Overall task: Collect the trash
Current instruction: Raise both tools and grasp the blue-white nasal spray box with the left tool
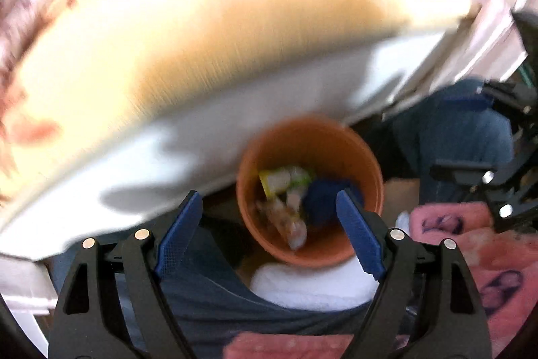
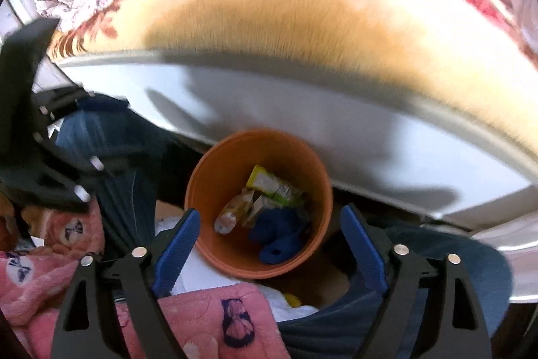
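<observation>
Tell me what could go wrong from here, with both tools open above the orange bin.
1. The orange bin stands tight against the bed's white side panel, among pink fabric and denim; a careless pass could tip it.
2. Both wrist views are motion-blurred, so aiming for the next piece may be unreliable.
3. The left tool and right tool hover close together and could collide.

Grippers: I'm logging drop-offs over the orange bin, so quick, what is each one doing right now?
Left gripper: open, nothing between its jaws.
Right gripper: open, holding nothing.
</observation>
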Demonstrator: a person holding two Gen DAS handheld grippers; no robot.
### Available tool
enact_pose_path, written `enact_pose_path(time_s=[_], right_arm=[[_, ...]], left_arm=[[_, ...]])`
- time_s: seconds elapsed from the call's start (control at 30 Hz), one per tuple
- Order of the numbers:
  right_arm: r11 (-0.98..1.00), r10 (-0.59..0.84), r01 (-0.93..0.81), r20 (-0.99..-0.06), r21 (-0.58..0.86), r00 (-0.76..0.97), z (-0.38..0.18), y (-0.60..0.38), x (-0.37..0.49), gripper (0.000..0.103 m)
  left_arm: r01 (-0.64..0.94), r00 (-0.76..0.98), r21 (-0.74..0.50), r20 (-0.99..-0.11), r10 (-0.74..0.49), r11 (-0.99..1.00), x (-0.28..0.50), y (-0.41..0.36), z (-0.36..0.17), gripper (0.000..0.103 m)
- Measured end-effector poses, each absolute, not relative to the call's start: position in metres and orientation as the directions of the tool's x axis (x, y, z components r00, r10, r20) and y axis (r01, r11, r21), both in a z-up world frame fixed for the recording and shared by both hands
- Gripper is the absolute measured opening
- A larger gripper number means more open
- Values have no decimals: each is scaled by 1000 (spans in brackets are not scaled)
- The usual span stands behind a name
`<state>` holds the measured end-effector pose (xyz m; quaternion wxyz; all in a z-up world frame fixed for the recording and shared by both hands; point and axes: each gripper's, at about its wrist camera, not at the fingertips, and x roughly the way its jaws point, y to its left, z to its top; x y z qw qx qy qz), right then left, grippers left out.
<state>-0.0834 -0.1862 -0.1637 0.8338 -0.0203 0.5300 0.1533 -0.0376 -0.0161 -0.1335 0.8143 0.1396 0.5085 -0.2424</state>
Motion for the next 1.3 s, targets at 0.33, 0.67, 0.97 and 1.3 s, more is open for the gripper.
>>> enact_pose_path(time_s=[0.33, 0.67, 0.97, 1.3], right_arm=[[949, 263, -292, -815, 121, 517, -108, -197, -85, 89], [948, 281, -280, -819, 153, 501, -108, -211, -58, 89], [947, 304, -248, -819, 205, 486, -106, -231, -22, 89], [937, 342, -247, -802, 248, 490, -99, -244, 2, 89]], left_arm=[[426, 552, -109, -756, -353, 898, 60, 4, -33, 91], [339, 563, -50, -789, -245, 939, 226, -55, -34, 91], [255, 530, -47, -829, -180, 966, 358, -89, -57, 91], [172, 492, -52, -861, -132, 984, 426, -93, -81, 91]])
